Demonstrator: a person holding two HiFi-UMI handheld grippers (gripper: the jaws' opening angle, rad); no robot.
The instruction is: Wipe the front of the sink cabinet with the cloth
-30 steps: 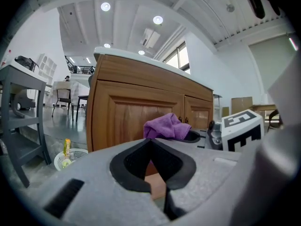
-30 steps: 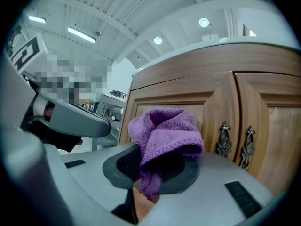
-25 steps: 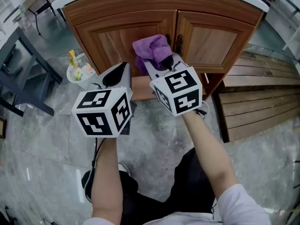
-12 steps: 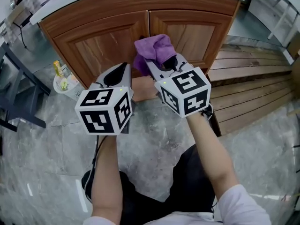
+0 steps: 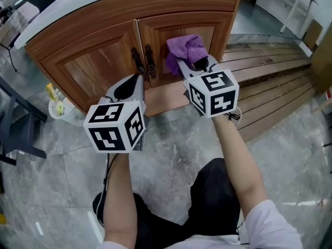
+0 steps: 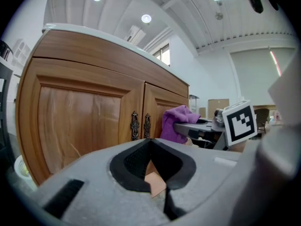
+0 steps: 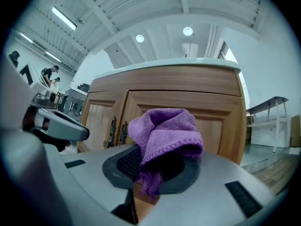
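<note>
My right gripper (image 7: 155, 169) is clamped on the purple cloth (image 7: 165, 134), which bunches out ahead of the jaws at the right cabinet door (image 7: 226, 121) (whether it truly presses the wood, I can't tell). Only a fold looks pinched, so I judge that dragging over the raised panel edge could tug it loose. The door handles (image 5: 150, 60) just to this gripper's left could snag it, and pushing hard might scrape the jaw tips on wood. My left gripper (image 6: 150, 166), closed on nothing, hangs off to the left.
</note>
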